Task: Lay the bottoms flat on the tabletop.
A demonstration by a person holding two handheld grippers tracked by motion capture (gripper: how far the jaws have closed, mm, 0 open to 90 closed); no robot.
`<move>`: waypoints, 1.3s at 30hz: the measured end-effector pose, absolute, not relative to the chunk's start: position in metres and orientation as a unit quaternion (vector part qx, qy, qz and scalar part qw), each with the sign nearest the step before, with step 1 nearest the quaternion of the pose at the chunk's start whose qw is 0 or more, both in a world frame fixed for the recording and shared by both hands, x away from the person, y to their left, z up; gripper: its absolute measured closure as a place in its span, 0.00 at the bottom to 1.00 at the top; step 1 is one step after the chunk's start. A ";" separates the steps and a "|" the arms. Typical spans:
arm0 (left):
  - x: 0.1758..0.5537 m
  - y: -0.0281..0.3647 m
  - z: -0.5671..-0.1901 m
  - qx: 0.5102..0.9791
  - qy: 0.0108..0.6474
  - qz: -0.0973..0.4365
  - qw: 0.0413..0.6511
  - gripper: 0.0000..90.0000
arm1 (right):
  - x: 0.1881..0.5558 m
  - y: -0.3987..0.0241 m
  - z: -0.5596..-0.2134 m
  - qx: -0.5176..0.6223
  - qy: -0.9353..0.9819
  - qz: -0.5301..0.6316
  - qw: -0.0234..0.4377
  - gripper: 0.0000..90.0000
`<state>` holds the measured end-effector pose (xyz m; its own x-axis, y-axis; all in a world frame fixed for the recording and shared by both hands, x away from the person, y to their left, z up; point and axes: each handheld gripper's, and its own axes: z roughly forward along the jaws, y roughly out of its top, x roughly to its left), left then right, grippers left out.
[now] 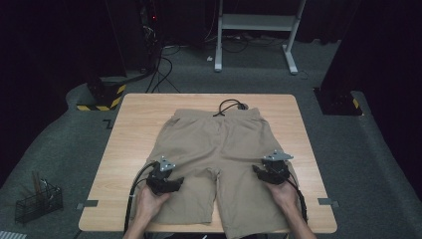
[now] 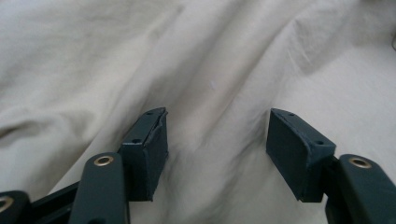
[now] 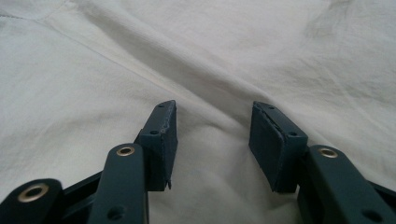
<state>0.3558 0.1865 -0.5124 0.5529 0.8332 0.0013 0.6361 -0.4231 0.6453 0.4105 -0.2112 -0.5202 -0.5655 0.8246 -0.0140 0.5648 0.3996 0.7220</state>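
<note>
Beige shorts (image 1: pixel 219 149) lie flat on the wooden table (image 1: pixel 134 129), waistband at the far side and a black drawstring (image 1: pixel 228 105) looped on it. My left gripper (image 1: pixel 165 172) rests low on the shorts' left leg, held by a hand. My right gripper (image 1: pixel 274 167) sits on the right leg. In the left gripper view the left gripper (image 2: pixel 217 126) is open over wrinkled cloth (image 2: pixel 210 56), with nothing pinched between its pads. The right gripper (image 3: pixel 214 116) is also open in its own view, above a soft fold of the fabric (image 3: pixel 210 46).
The near hems of the shorts reach the table's front edge. On the floor at the left stands a wire basket (image 1: pixel 37 201). A black-and-yellow striped base (image 1: pixel 102 97) and cables lie beyond the far left corner. A white frame (image 1: pixel 256 25) stands at the back.
</note>
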 end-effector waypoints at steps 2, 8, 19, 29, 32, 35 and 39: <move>0.349 0.196 -0.513 0.830 0.439 0.161 0.305 0.41 | 0.410 -0.213 -0.521 0.424 0.815 0.347 0.190 0.57; 0.344 0.216 -0.513 0.824 0.451 0.156 0.305 0.38 | 0.410 -0.214 -0.522 0.422 0.814 0.350 0.192 0.57; 0.383 0.202 -0.514 0.778 0.493 0.152 0.358 0.31 | 0.413 -0.212 -0.519 0.430 0.817 0.337 0.186 0.53; 0.404 0.197 -0.525 0.773 0.483 0.228 0.343 0.38 | 0.442 -0.207 -0.522 0.427 0.812 0.349 0.192 0.50; 0.413 0.198 -0.525 0.770 0.489 0.230 0.339 0.38 | 0.452 -0.205 -0.522 0.429 0.810 0.349 0.195 0.50; 0.423 0.197 -0.525 0.766 0.496 0.233 0.335 0.37 | 0.464 -0.201 -0.522 0.432 0.809 0.348 0.196 0.50; 0.432 0.197 -0.525 0.762 0.502 0.236 0.333 0.37 | 0.473 -0.199 -0.522 0.436 0.806 0.348 0.197 0.51</move>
